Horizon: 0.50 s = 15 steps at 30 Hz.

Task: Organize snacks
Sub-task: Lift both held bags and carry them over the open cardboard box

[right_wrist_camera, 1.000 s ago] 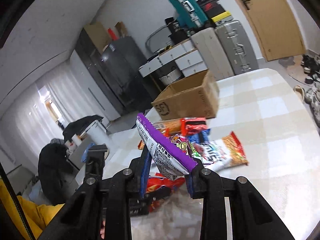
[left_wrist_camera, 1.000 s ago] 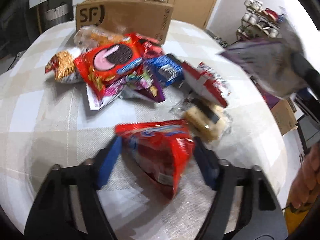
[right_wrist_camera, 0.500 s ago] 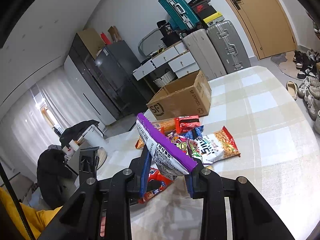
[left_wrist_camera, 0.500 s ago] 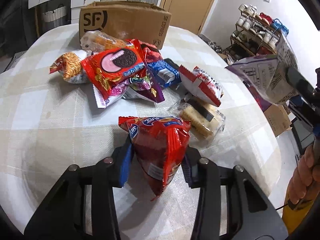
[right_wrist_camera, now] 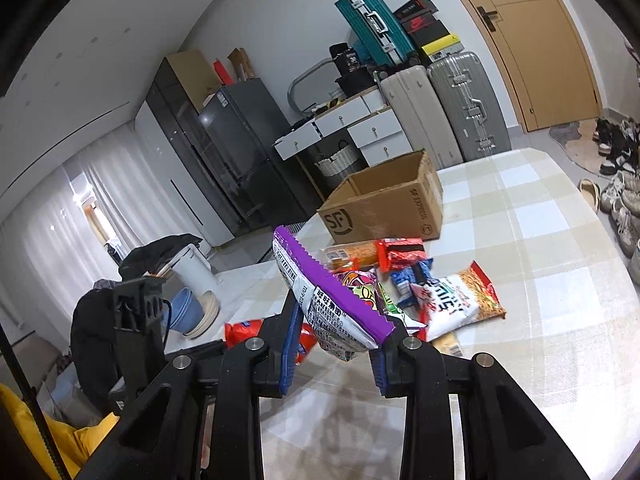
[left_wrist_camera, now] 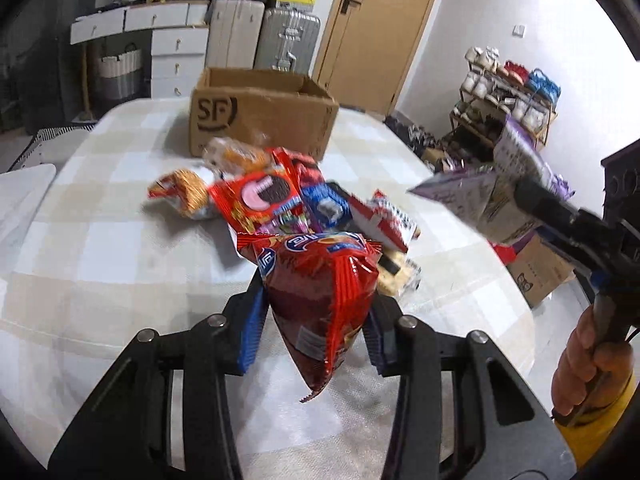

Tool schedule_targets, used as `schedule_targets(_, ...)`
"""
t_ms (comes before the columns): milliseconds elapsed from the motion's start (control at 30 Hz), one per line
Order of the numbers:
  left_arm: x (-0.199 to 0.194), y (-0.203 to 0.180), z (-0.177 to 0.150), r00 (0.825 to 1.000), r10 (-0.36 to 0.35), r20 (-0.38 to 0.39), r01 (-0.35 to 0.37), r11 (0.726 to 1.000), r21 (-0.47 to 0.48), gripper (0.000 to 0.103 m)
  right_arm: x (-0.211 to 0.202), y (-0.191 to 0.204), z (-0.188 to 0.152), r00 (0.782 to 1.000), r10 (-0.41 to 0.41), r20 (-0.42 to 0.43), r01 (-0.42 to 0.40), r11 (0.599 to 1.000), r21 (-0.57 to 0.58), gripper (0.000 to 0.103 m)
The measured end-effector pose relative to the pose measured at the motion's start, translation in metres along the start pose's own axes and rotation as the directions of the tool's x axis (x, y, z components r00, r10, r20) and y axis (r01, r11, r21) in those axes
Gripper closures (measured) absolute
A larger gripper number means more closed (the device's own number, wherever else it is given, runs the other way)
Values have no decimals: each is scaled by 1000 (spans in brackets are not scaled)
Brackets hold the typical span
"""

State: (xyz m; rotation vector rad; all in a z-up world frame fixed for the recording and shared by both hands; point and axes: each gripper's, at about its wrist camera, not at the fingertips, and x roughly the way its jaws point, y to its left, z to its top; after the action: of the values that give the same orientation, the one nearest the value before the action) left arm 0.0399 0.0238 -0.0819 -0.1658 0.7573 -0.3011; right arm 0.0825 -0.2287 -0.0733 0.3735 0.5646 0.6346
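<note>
While L gripper clamps red bag and R gripper clamps purple pack, both by one end; slick film may slip en route to box.

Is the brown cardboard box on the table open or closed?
Open: the brown cardboard box has no flaps over its top, and its inner walls show.

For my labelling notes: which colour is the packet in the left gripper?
Red packet, clearest in the left wrist view.
</note>
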Motion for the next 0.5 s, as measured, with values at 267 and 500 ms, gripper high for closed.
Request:
schedule_targets(267,-57,9,28,993,15,117,-17,1000,10,64,-1,31,18,1000,4,14,-3,999,-54,73)
schedule_targets(500,-108,12,72,975,8,223,-16,999,33,64,-5,66,59,998,47,48,-41,991,-124,73)
